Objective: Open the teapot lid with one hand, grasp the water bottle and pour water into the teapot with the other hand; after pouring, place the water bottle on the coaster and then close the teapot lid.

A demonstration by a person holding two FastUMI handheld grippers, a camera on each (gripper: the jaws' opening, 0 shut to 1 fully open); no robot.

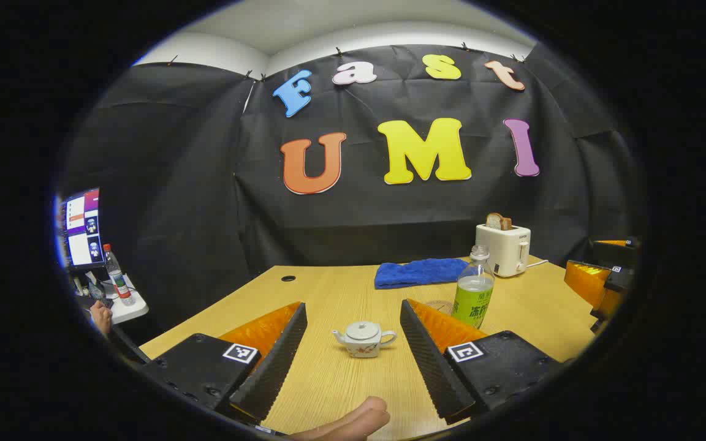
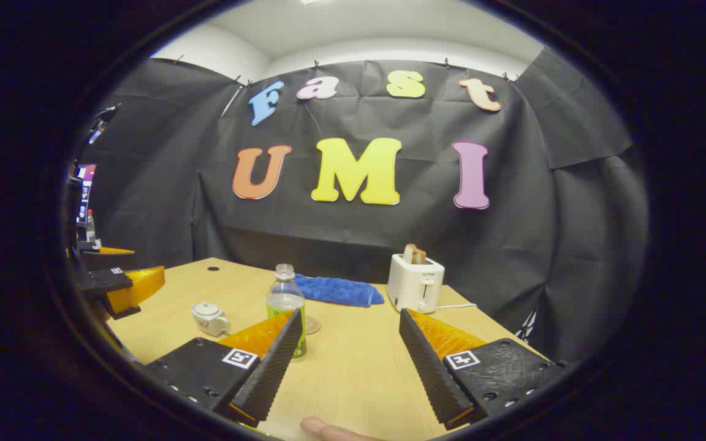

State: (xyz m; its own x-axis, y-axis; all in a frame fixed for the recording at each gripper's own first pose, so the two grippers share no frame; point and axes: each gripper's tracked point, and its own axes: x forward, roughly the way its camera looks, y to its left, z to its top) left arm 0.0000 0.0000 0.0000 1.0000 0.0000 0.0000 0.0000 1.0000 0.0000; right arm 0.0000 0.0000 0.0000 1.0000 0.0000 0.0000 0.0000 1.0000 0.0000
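Basically nothing done: teapot [image 1: 363, 339] lid on, bottle [image 1: 474, 286] untouched on bench [image 1: 341, 380]; left gripper [image 1: 353, 352] and right gripper [image 2: 350, 355] spread wide, empty.

The right gripper [image 2: 353, 343] hangs wide apart over the table [image 2: 353, 367], water bottle [image 2: 285, 300] just beyond its left finger.
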